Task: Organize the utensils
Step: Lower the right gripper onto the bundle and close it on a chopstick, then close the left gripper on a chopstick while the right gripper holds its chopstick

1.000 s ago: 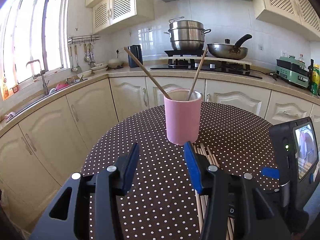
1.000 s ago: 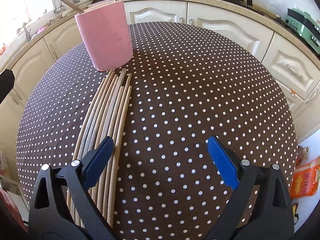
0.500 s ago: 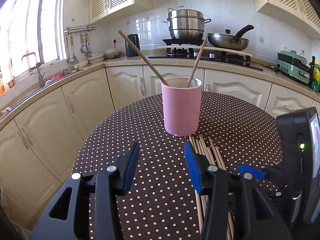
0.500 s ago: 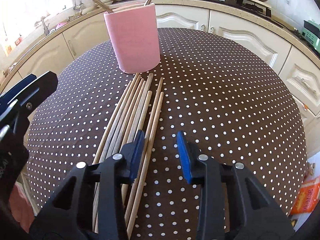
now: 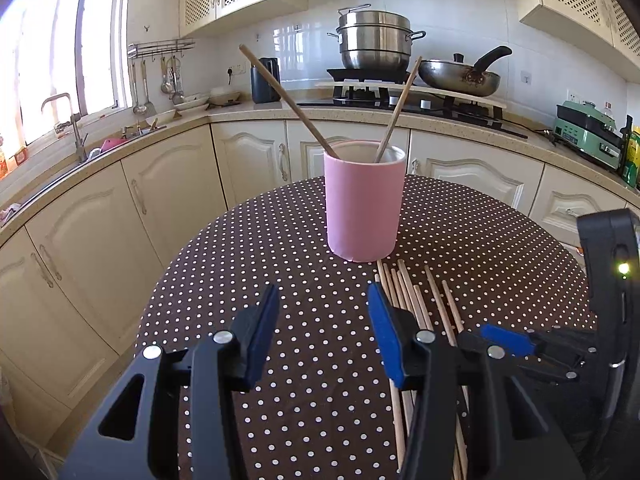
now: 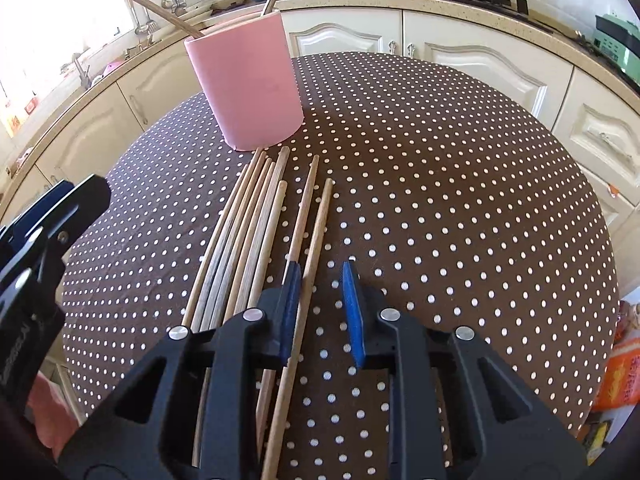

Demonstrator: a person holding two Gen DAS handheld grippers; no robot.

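A pink cup (image 5: 363, 200) stands on the polka-dot table (image 5: 260, 248) with two wooden chopsticks leaning in it; it also shows in the right wrist view (image 6: 246, 80). Several chopsticks (image 6: 256, 224) lie in a row in front of the cup, also seen in the left wrist view (image 5: 408, 292). My right gripper (image 6: 320, 308) is low over the row, jaws partly open, straddling the rightmost chopstick (image 6: 316, 240). My left gripper (image 5: 320, 332) is open and empty, hovering left of the row, facing the cup.
The round table's edge (image 6: 592, 208) curves close on the right. Cream cabinets (image 5: 100, 220), a sink (image 5: 68, 120) and a stove with a pot (image 5: 376, 40) and pan (image 5: 460, 76) stand behind. A green appliance (image 5: 588, 132) sits at the far right.
My right gripper moved left over the chopstick row, lowered, and narrowed its jaws around the rightmost chopstick. My left gripper drew back slightly from the cup.
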